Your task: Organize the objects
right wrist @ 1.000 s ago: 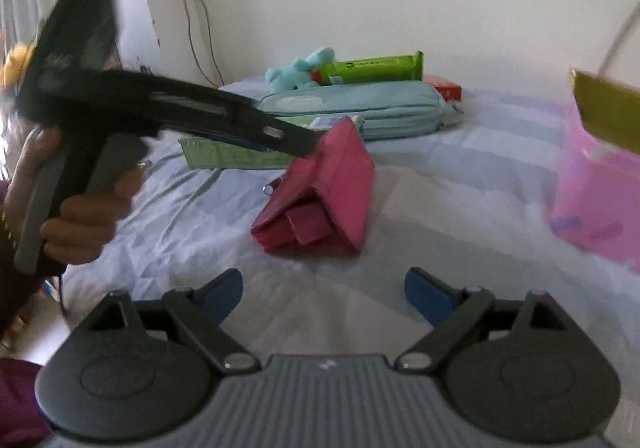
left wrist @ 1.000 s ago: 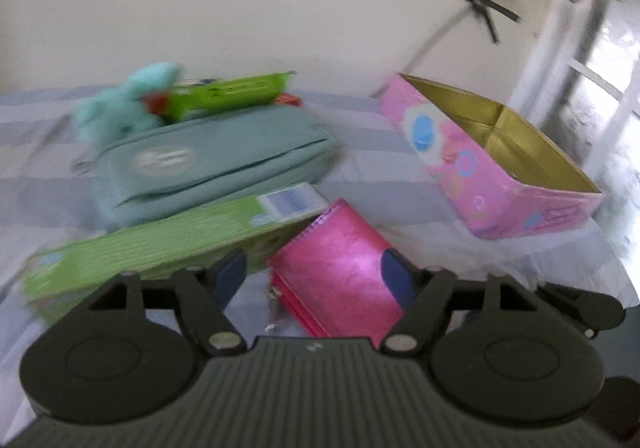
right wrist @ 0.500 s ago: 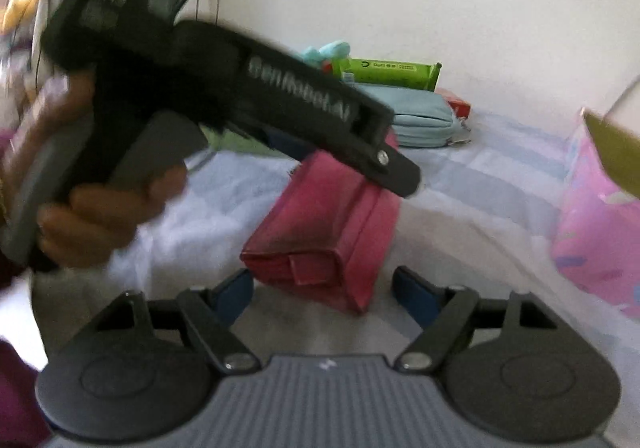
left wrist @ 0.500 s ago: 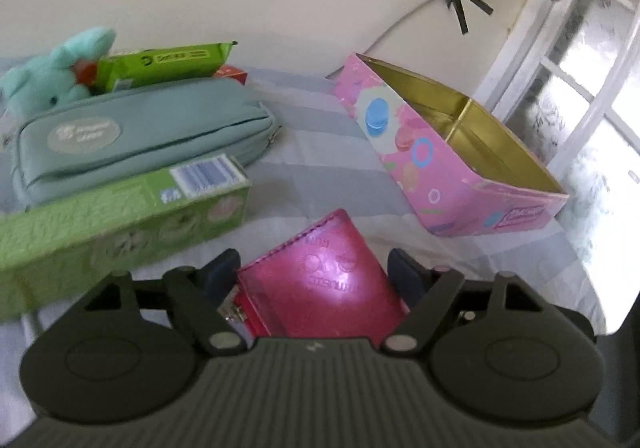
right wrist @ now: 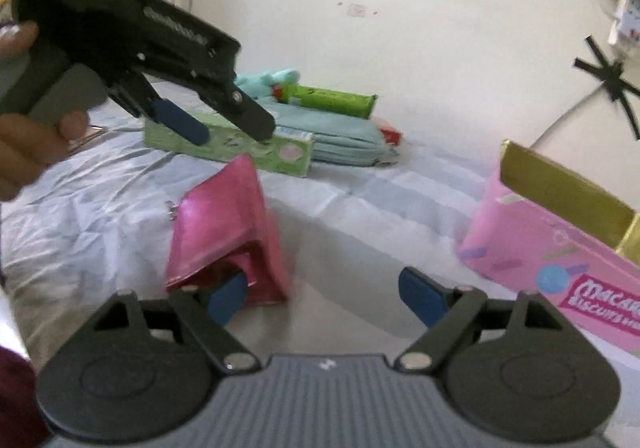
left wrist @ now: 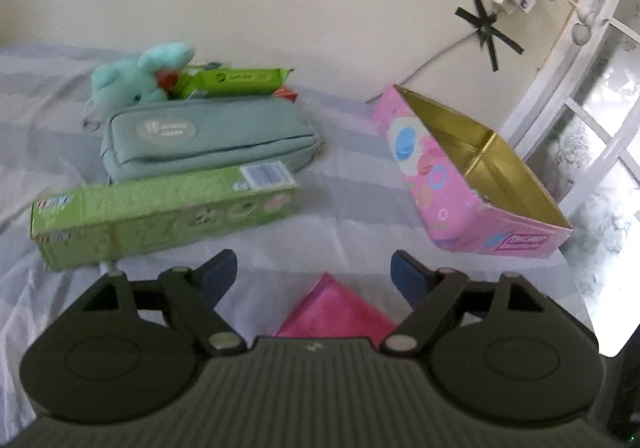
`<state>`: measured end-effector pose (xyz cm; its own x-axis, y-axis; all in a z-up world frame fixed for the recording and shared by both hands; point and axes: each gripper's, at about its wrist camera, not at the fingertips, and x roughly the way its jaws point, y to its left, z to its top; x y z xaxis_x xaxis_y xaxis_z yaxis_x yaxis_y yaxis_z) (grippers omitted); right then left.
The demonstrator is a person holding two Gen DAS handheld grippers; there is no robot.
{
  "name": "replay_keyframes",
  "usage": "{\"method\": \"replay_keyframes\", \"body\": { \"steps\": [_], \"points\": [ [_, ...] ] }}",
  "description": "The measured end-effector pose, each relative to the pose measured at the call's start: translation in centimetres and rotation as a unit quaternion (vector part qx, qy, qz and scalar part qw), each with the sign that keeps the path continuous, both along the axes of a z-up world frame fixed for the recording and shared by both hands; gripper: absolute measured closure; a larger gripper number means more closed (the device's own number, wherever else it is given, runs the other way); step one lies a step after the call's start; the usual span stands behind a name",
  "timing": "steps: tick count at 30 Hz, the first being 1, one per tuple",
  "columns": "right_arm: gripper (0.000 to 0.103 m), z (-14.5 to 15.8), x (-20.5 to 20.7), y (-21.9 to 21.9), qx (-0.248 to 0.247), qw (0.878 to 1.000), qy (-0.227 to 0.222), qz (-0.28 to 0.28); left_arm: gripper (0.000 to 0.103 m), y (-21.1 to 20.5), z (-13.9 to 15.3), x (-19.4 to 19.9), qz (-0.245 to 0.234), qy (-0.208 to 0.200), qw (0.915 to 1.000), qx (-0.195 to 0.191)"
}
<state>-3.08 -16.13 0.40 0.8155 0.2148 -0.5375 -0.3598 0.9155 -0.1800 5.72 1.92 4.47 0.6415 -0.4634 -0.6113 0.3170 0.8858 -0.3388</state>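
Trouble looms if the right gripper (right wrist: 322,296), jaws apart, nudges the pink wallet (right wrist: 228,232) sideways; left gripper (right wrist: 230,130) hangs parted, empty.

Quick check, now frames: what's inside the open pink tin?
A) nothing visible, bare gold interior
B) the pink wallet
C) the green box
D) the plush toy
A: the pink tin shows only its bare gold interior, as far as the left wrist view shows; the pink wallet lies on the bed sheet, and the plush toy and green box sit apart from the tin near the wall.
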Motion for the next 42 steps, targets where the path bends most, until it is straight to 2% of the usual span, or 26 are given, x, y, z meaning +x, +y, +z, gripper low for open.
{"method": "replay_keyframes", "body": {
  "steps": [2, 4, 7, 10, 14, 15, 16, 17, 18, 19, 21, 23, 25, 28, 33, 35, 37, 38, 40, 42],
  "points": [
    [0.017, 0.1, 0.4, -0.7, -0.007, 0.999, -0.014, -0.034, 0.017, -1.0, -0.5, 0.4, -0.016, 0.001, 0.9998, 0.015],
    [0.017, 0.5, 0.7, -1.7, 0.000, 0.998, -0.022, -0.065, 0.018, -2.1, -1.6, 0.5, -0.026, 0.022, 0.9990, 0.029],
    [0.017, 1.1, 0.3, -2.9, 0.011, 0.995, -0.031, -0.091, 0.018, -2.1, -2.5, 0.3, -0.054, 0.043, 0.9976, -0.004],
    [0.017, 1.3, -0.5, -3.6, 0.036, 0.997, -0.011, -0.067, 0.018, -1.6, -2.1, -0.1, -0.052, 0.034, 0.9980, -0.010],
    [0.020, 1.4, -1.5, -2.8, 0.097, 0.994, 0.039, 0.011, 0.019, -0.7, -1.9, -1.1, -0.065, 0.020, 0.9976, -0.013],
    [0.024, 1.3, -1.3, -2.5, 0.105, 0.993, 0.051, 0.024, 0.022, -0.7, -2.0, -1.2, -0.069, 0.017, 0.9975, -0.007],
    [0.033, 1.1, -1.0, -2.0, 0.108, 0.992, 0.063, 0.028, 0.036, -0.8, -2.3, -1.2, -0.071, 0.020, 0.9973, -0.002],
    [0.039, 0.7, -0.4, -1.6, 0.111, 0.990, 0.078, 0.029, 0.041, -1.0, -2.7, -1.2, -0.077, 0.032, 0.9965, -0.001],
    [0.055, 0.5, 0.1, -1.2, 0.114, 0.989, 0.090, 0.032, 0.046, -1.1, -3.1, -1.0, -0.088, 0.046, 0.9950, -0.012],
    [0.055, 0.3, 0.6, -0.9, 0.118, 0.987, 0.099, 0.037, 0.048, -1.3, -3.4, -1.1, -0.088, 0.052, 0.9947, -0.010],
    [0.056, 0.4, 1.1, -0.7, 0.105, 0.990, 0.087, 0.028, 0.053, -1.9, -2.8, -1.5, -0.086, 0.036, 0.9956, 0.013],
    [0.062, 1.3, 0.7, -1.0, 0.104, 0.992, 0.062, 0.019, 0.053, -2.1, -1.5, -1.4, -0.097, 0.028, 0.9949, -0.005],
    [0.063, 2.6, 0.5, -2.2, 0.101, 0.995, 0.026, -0.001, 0.053, -3.1, 0.3, -1.2, -0.117, 0.007, 0.9928, -0.028],
    [0.063, 4.1, 0.5, -4.9, 0.121, 0.992, -0.002, -0.030, 0.053, -6.5, 2.9, -0.6, -0.136, -0.048, 0.9895, -0.015],
    [0.063, 6.3, 1.0, -9.6, 0.118, 0.986, -0.069, -0.097, 0.051, -13.6, 5.4, 1.4, -0.168, -0.107, 0.9800, 0.000],
    [0.061, 6.9, 2.0, -11.8, 0.118, 0.981, -0.093, -0.120, 0.051, -16.3, 5.9, 2.7, -0.175, -0.116, 0.9777, -0.005],
    [0.050, 7.0, 3.4, -13.9, 0.119, 0.976, -0.107, -0.146, 0.046, -19.1, 5.8, 3.8, -0.181, -0.128, 0.9752, -0.003],
    [0.049, 6.7, 4.5, -14.7, 0.116, 0.975, -0.106, -0.158, 0.044, -20.2, 5.4, 4.3, -0.183, -0.131, 0.9744, 0.002],
    [0.049, 5.6, 6.5, -16.2, 0.087, 0.972, -0.097, -0.198, 0.043, -22.3, 4.2, 5.7, -0.166, -0.116, 0.9789, 0.029],
    [0.049, 4.9, 6.8, -17.6, 0.104, 0.967, -0.081, -0.218, 0.043, -22.5, 3.4, 6.5, -0.154, -0.089, 0.9836, 0.033]
  ]
}}
